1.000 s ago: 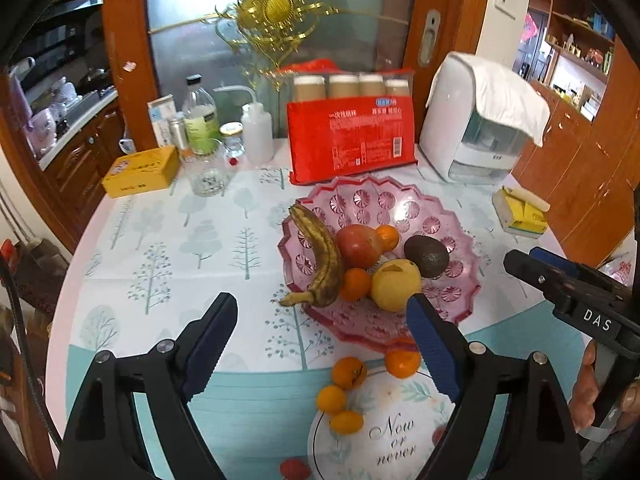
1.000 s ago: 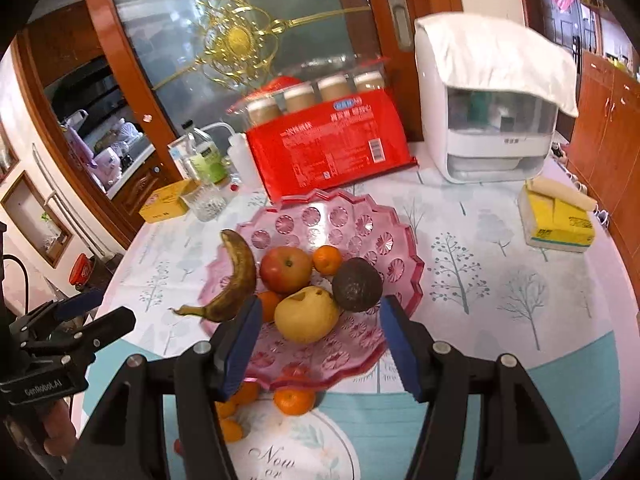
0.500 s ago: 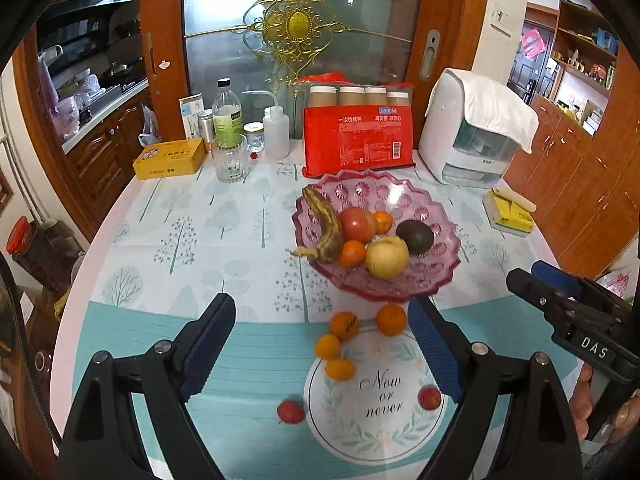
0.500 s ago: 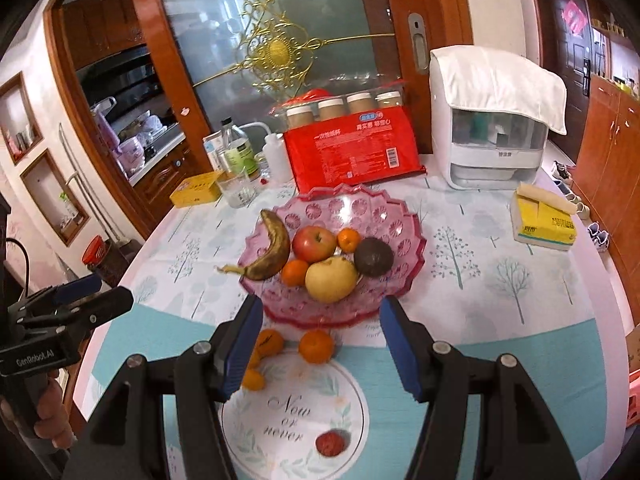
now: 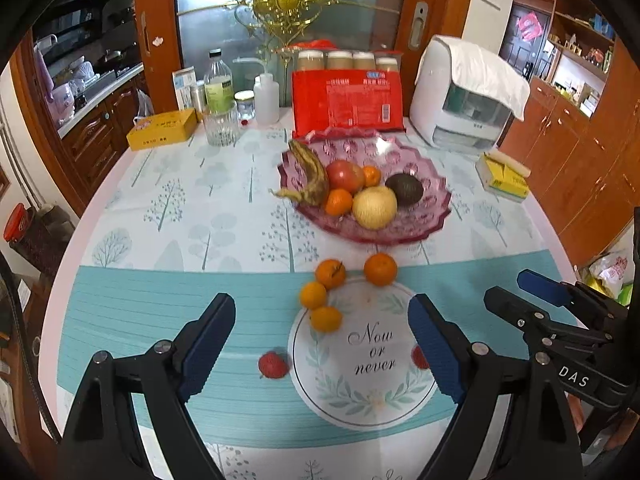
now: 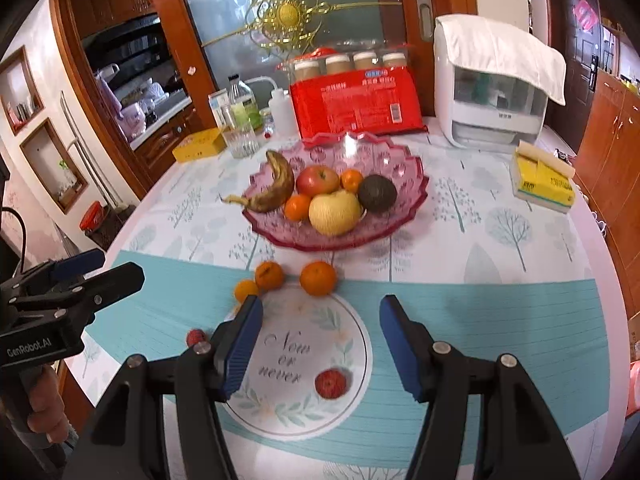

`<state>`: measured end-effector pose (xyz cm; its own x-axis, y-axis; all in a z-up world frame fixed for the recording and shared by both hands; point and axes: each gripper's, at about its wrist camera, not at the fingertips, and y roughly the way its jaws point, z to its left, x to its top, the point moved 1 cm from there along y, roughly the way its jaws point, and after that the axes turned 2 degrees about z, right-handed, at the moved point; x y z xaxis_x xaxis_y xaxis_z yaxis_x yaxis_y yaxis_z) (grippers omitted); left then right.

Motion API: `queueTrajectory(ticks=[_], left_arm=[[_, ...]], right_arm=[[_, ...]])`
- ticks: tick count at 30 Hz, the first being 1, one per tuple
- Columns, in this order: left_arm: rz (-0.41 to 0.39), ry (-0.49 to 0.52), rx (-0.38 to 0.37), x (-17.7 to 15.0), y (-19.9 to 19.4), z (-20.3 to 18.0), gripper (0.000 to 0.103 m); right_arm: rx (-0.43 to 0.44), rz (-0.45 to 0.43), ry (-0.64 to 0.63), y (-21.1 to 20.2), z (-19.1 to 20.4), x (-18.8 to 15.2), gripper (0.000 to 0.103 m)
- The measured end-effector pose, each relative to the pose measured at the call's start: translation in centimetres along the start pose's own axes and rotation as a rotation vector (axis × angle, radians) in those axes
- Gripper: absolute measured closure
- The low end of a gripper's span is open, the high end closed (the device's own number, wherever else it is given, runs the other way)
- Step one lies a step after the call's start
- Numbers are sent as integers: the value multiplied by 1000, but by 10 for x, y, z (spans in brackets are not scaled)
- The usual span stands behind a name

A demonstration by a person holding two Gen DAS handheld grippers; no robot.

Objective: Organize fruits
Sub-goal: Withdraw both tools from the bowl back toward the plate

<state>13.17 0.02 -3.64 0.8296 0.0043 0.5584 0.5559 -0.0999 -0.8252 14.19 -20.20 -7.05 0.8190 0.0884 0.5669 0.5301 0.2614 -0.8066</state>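
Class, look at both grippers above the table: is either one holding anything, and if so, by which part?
Nothing is held. The left gripper and right gripper both stand open and empty above the table; the oranges lie loose below.

The tablecloth (image 5: 192, 216) was white with pale grey-blue trees, and near the front it had a turquoise band with thin stripes. A white circle (image 5: 366, 364) on it carried green leaves and dark script. The glass bowl (image 6: 404, 184) was pink with a flower pattern. Inside it lay a brown-spotted banana (image 6: 278, 186), a red apple (image 6: 318, 180), a yellow pear (image 6: 334, 212) and a dark avocado (image 6: 376, 194). The loose mandarins (image 5: 380, 269) were orange. The packet (image 5: 346, 98) behind was red. The finger pads (image 6: 240, 344) were blue on black arms.
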Motion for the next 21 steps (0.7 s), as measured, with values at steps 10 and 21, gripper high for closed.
queueTrajectory(ticks=[10, 21], left_arm=[[111, -34, 32, -35, 44, 12, 16], [210, -123, 95, -68, 93, 45, 16]], right_arm=[[-54, 62, -2, 29, -3, -28, 42], [-60, 156, 13, 69, -13, -62, 42]])
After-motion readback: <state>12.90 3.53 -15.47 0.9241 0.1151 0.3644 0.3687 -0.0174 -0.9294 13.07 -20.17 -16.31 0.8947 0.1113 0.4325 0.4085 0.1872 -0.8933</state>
